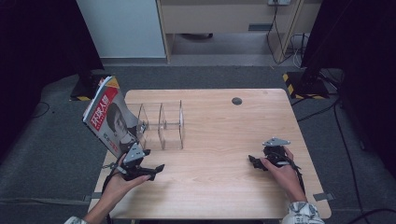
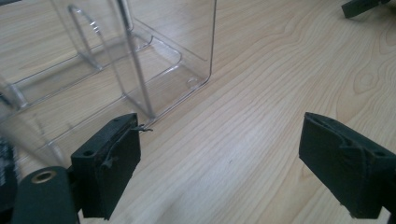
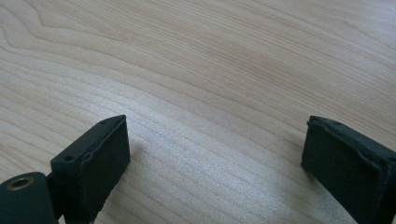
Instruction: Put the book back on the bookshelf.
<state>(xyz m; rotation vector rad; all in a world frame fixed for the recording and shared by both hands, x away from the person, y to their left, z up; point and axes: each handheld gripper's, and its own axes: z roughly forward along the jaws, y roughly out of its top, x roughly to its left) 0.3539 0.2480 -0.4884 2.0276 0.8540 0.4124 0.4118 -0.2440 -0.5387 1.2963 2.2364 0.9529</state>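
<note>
Magazine (image 1: 108, 116) leans tilted against the left end of the clear rack (image 1: 161, 125) on the table (image 1: 224, 182) in the high view; the left gripper (image 1: 156, 169) sits just in front of it, the right gripper (image 1: 254, 162) well apart at the table's right.

Left gripper view: jaws wide apart, holding nothing, rack (image 2: 140, 60) just ahead.

Right gripper view: jaws wide apart, empty, over bare wood.

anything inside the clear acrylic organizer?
The clear acrylic organizer has a magazine leaning tilted in its leftmost slot. Its other compartments hold nothing; the table shows through the walls. The magazine's cover hides whatever is behind it.
</note>
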